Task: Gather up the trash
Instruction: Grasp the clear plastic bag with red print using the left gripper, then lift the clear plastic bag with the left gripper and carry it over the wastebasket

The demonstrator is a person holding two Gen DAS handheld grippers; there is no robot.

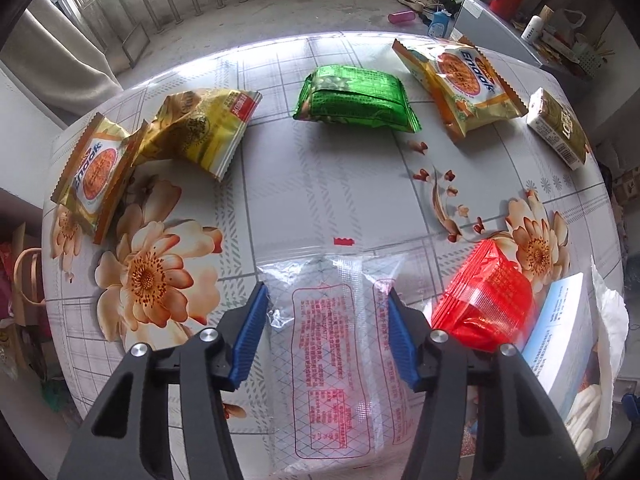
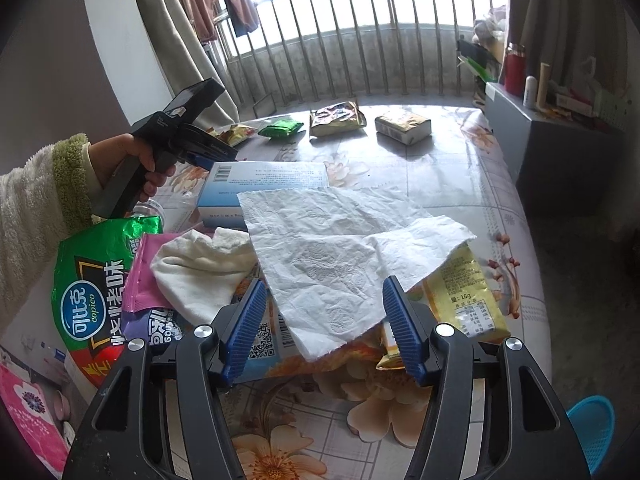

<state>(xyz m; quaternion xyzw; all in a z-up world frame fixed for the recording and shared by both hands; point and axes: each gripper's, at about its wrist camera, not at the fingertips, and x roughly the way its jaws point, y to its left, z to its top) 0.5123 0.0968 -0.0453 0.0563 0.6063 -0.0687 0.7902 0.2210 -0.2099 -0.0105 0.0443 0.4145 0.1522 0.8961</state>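
My left gripper (image 1: pixel 326 290) points down at a clear wrapper with red print (image 1: pixel 324 360) that lies flat on the flowered table (image 1: pixel 320 192). Its blue pads stand at the wrapper's two side edges, jaws open. A red wrapper (image 1: pixel 484 308) lies just to its right. My right gripper (image 2: pixel 325 282) hangs open over a white tissue (image 2: pixel 332 248), whose lower corner lies between the pads. The tissue covers a pile with a yellow packet (image 2: pixel 464 292), a white cloth (image 2: pixel 200 272) and a green chip bag (image 2: pixel 96 280).
Farther back lie a green packet (image 1: pixel 356 100), two orange-and-white snack bags (image 1: pixel 460 80) (image 1: pixel 96 176), a gold bag (image 1: pixel 200 128) and a small carton (image 1: pixel 560 128). A blue-and-white box (image 2: pixel 264 184) sits behind the tissue. A blue basket (image 2: pixel 592 432) is off the table's right edge.
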